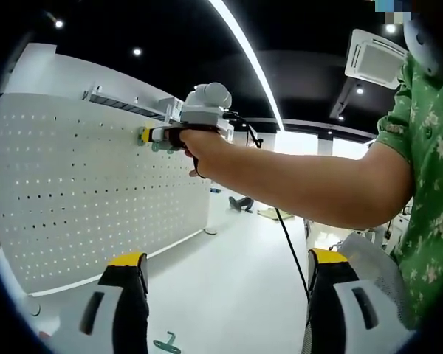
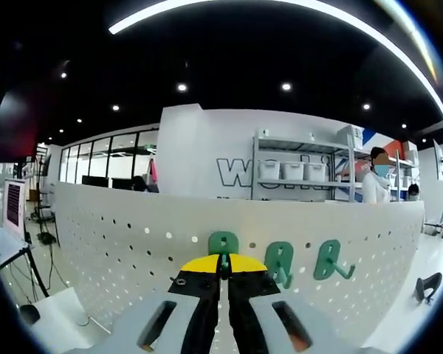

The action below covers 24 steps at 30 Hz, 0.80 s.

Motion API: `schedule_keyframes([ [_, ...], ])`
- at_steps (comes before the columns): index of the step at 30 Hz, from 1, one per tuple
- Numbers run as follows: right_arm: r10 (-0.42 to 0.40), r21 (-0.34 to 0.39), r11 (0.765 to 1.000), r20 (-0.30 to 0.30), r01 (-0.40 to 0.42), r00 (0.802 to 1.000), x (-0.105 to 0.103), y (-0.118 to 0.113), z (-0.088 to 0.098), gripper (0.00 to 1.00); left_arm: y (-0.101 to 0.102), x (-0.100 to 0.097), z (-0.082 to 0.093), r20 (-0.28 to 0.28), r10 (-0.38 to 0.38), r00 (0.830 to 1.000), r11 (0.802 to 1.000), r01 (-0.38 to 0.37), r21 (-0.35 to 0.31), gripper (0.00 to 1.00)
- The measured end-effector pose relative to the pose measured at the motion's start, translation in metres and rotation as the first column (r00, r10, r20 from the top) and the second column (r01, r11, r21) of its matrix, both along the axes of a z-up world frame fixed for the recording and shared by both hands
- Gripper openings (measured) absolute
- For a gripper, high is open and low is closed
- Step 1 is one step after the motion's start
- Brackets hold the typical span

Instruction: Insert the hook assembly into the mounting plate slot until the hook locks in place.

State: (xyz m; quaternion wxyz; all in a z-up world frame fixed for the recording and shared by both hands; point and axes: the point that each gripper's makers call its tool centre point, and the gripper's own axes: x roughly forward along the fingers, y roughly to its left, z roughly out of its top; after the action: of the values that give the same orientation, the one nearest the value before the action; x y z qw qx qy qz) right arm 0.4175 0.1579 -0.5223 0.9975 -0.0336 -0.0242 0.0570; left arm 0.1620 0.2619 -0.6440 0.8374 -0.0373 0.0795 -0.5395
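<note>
Right gripper view: fingers [image 2: 223, 267] pinch a green hook [image 2: 223, 243] against the pegboard [image 2: 118, 236], beside two mounted hooks [image 2: 280, 262]; left gripper [image 1: 225, 295] fingers spread, idle.

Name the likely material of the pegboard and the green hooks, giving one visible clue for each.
Pegboard: probably painted sheet metal or plastic; flat, matte white, even punched holes. Green hooks: likely moulded plastic; uniform colour, rounded edges, slight sheen. Neither is certain from looks.

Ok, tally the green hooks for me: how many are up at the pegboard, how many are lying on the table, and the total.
green hooks at the pegboard: 3, the leftmost gripped in the right tool
green hook lying on the table: 1
Total: 4
</note>
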Motion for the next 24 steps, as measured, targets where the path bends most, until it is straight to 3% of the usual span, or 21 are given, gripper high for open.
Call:
schedule_keyframes([
  [19,0.004,-0.009,1.000,-0.007,-0.004,1.000,0.0027,0.0022,-0.0040,0.01,0.0021,0.0018,0.0003,0.001,0.006,1.000,1.000,-0.006,0.003,0.91],
  [24,0.000,-0.045,0.999,-0.010,-0.001,1.000,0.0016,0.0031,-0.0038,0.02,0.0023,0.0009,-0.0006,-0.001,0.006,1.000,1.000,-0.006,0.006,0.90],
])
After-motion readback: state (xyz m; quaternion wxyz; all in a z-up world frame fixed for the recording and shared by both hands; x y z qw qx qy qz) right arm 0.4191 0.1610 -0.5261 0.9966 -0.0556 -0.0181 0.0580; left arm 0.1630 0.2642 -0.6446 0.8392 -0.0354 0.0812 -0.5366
